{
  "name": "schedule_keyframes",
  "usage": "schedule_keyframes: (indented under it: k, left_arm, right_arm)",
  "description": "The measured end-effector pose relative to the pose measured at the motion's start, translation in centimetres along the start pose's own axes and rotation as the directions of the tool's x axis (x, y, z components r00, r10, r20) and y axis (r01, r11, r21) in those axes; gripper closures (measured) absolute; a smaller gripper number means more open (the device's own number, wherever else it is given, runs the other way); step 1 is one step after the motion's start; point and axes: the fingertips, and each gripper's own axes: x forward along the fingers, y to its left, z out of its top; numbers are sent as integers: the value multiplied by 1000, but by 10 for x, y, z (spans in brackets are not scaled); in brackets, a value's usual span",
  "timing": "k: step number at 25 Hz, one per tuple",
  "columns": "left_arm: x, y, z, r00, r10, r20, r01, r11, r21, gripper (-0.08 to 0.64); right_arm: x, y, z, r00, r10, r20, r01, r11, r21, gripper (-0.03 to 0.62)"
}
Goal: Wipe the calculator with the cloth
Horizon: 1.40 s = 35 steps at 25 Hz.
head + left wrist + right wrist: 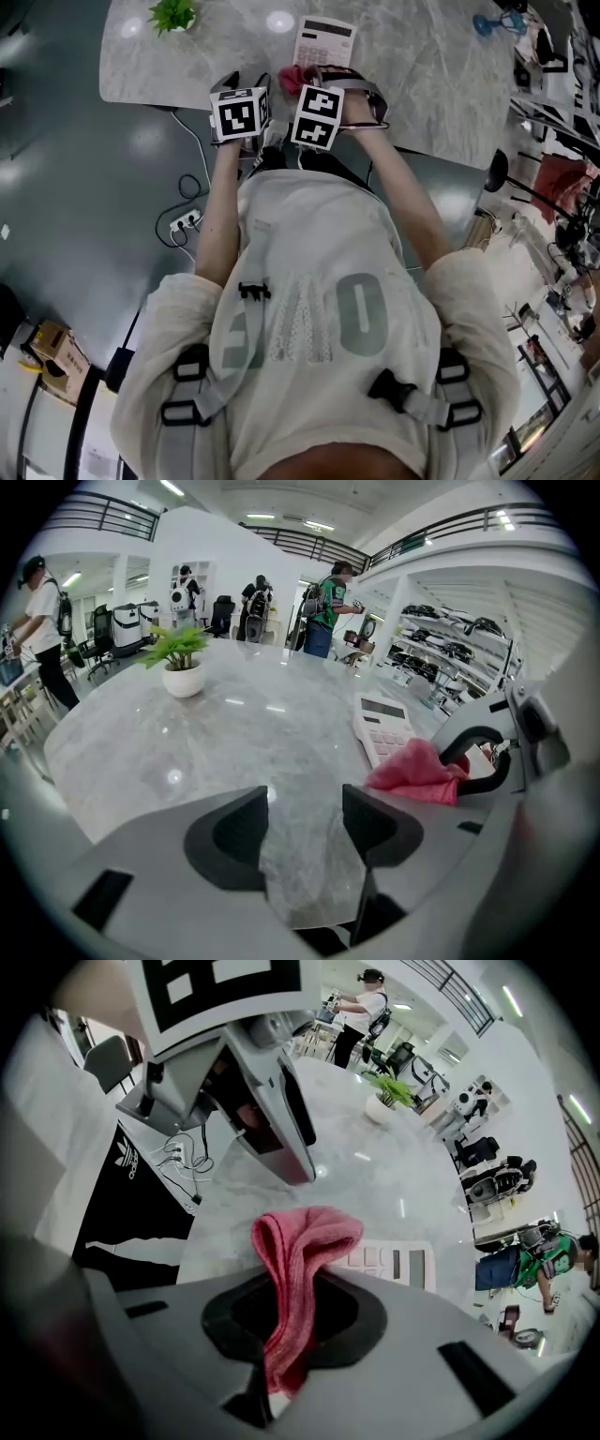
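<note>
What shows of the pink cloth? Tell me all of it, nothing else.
The pink cloth is a soft, finely ribbed textile, bunched into a fold. The right gripper is shut on it: its lower part runs down between the jaws, and a rounded loop sticks out past them. It sits over the grey marbled table, at the near edge of the white calculator. Whether it touches the calculator cannot be told.
</note>
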Motion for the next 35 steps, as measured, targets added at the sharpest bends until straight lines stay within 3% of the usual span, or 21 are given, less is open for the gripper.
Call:
schedule_keyframes:
  k: [15, 19, 22, 25, 29, 32, 35]
  left_arm:
    - [-1, 0, 3, 1000, 11, 3, -11, 1000, -13, 301]
    - [1, -2, 3, 999, 10, -32, -10, 1000, 6, 301]
    - [-1, 2, 6, 999, -2, -51, 1, 1000, -23, 301]
    - [-9, 3, 42, 999, 5, 38, -4, 1000, -31, 301]
    - [-25, -13, 107, 988, -1, 156, -10, 998, 68, 301]
    - [-42, -34, 159, 964, -40, 262, 6, 992, 127, 302]
    - [-67, -59, 207, 922, -94, 375, 31, 985, 171, 308]
  right_arm:
    - [-2, 7, 1, 1000, 19, 12, -19, 1000, -2, 537]
    - [-4, 4, 0, 999, 35, 21, -35, 999, 9, 537]
    - [-10, -4, 1, 999, 30, 37, -31, 999, 24, 537]
    - [-25, -32, 1, 998, -30, 60, 27, 998, 53, 537]
    - [-53, -79, -7, 987, -137, 79, 129, 987, 100, 537]
    - [-82, -115, -13, 968, -230, 96, 217, 967, 130, 537]
    - [-116, -146, -20, 938, -325, 120, 301, 936, 182, 537]
